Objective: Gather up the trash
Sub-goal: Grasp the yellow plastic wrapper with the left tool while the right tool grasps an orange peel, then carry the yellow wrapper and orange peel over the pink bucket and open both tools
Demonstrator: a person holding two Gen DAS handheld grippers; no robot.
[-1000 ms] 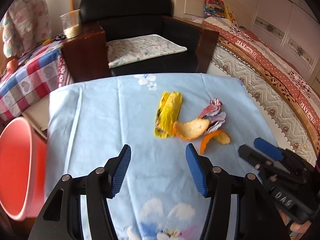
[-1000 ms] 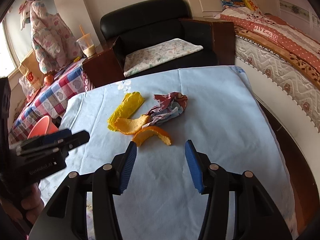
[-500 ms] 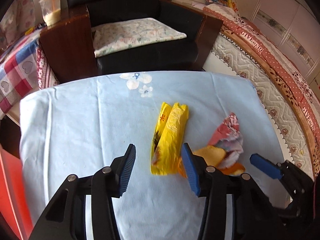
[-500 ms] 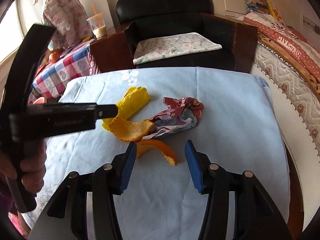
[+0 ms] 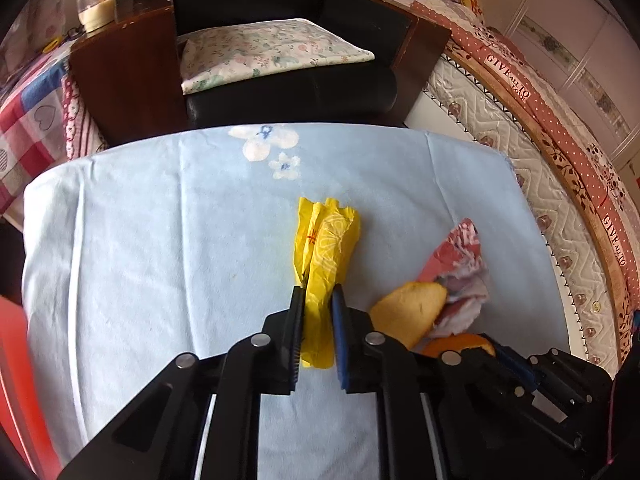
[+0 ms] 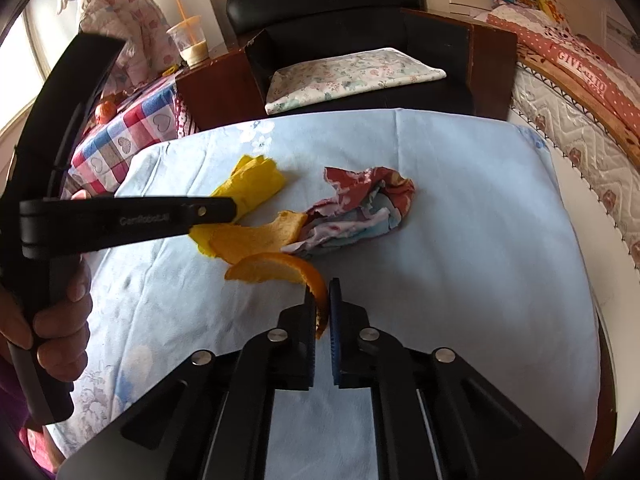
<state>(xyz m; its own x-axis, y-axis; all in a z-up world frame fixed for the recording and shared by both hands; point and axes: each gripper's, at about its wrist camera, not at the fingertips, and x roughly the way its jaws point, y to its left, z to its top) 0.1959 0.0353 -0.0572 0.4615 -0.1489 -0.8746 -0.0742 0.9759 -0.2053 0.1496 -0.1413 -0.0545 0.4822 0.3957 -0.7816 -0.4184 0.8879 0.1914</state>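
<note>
On the light blue tablecloth [image 5: 160,240] lies a crumpled yellow wrapper [image 5: 326,240]. My left gripper [image 5: 318,300] is closing on the wrapper's near end, and its pads press on it. To the right lie a broad piece of orange peel [image 5: 408,312] and a crumpled pink-and-blue paper [image 5: 460,264]. In the right wrist view, my right gripper [image 6: 322,292] is shut on the near end of a curved orange peel strip [image 6: 276,266]. The left gripper [image 6: 224,210] reaches in from the left over the yellow wrapper [image 6: 256,184], held by a hand.
A red bin [image 5: 12,360] shows at the left edge below the table. A black armchair [image 5: 280,80] with a floral cushion stands behind the table, with a drink cup [image 5: 94,0] on its wooden arm. A bed [image 5: 580,160] runs along the right, and a checked cloth [image 6: 120,128] lies to the left.
Both grippers came forward and down to the trash. The left jaws closed from wide open onto the yellow wrapper; the right jaws closed onto the orange peel strip.
</note>
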